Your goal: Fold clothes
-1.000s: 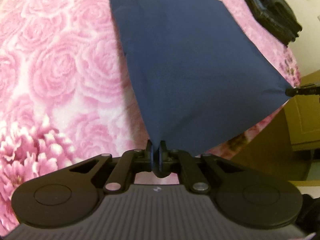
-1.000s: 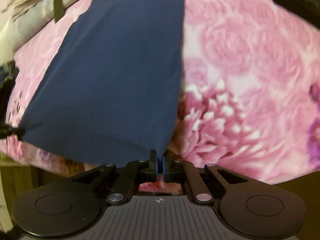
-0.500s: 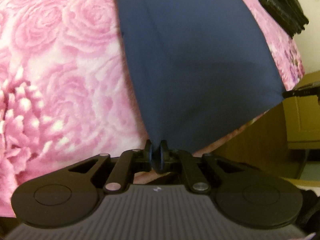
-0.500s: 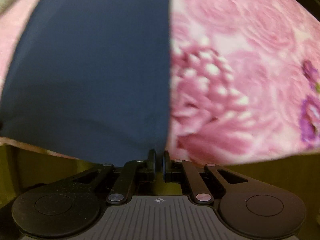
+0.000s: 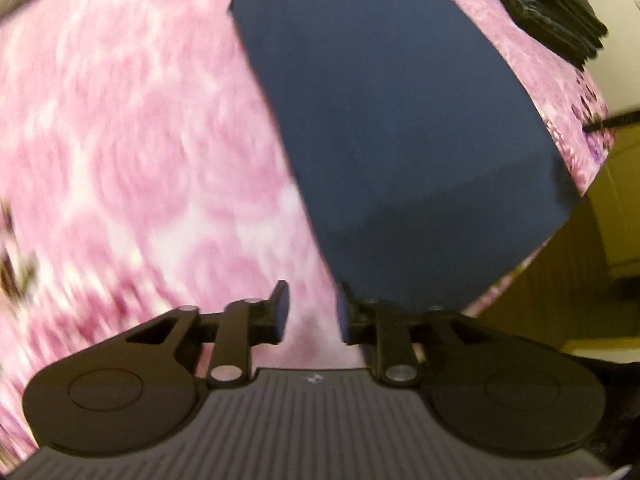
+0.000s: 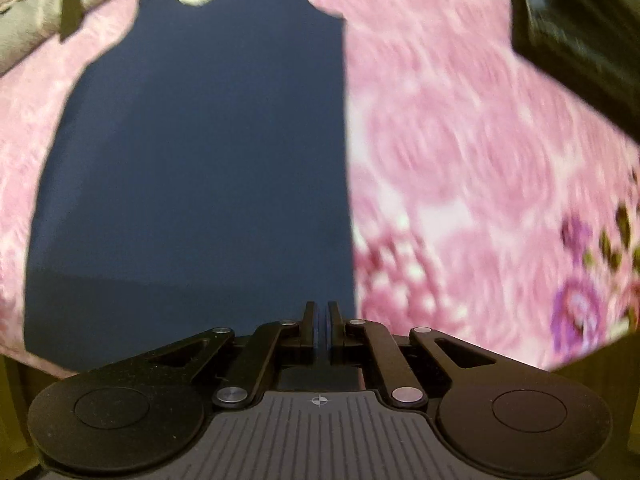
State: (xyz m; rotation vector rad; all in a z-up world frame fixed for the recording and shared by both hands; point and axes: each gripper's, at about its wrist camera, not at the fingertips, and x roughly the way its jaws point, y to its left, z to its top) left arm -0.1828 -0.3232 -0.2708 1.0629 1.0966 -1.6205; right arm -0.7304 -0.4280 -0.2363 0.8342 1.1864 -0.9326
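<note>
**Inspector:** Fingers first, please. State of each pair?

**Operator:** My left gripper (image 5: 309, 312) has its fingers (image 5: 278, 312) spread apart, nothing between them; pink cover shows through the gap at lower centre of the left view. My right gripper (image 6: 321, 322) has its fingers (image 6: 308, 320) drawn nearly together with a thin slit left. Whether cloth sits in that slit, I cannot tell.

**Inspector:** Location of the garment?

**Operator:** Navy garment (image 5: 400, 140) lies flat on the pink floral bedspread (image 5: 140, 160). In the left view it fills the centre and right of the frame, its near corner just beside my right-hand finger pad. In the right view the same garment (image 6: 200, 160) takes the left and centre, its straight right edge running down to my fingertips at lower centre. A fainter horizontal fold line crosses its lower part.

**Inspector:** Other items noted?

**Operator:** A stack of black folded clothes (image 5: 548, 12) sits on the bedspread at upper right of the left view, well apart from the navy piece. Both views are motion-blurred across the floral print.
</note>
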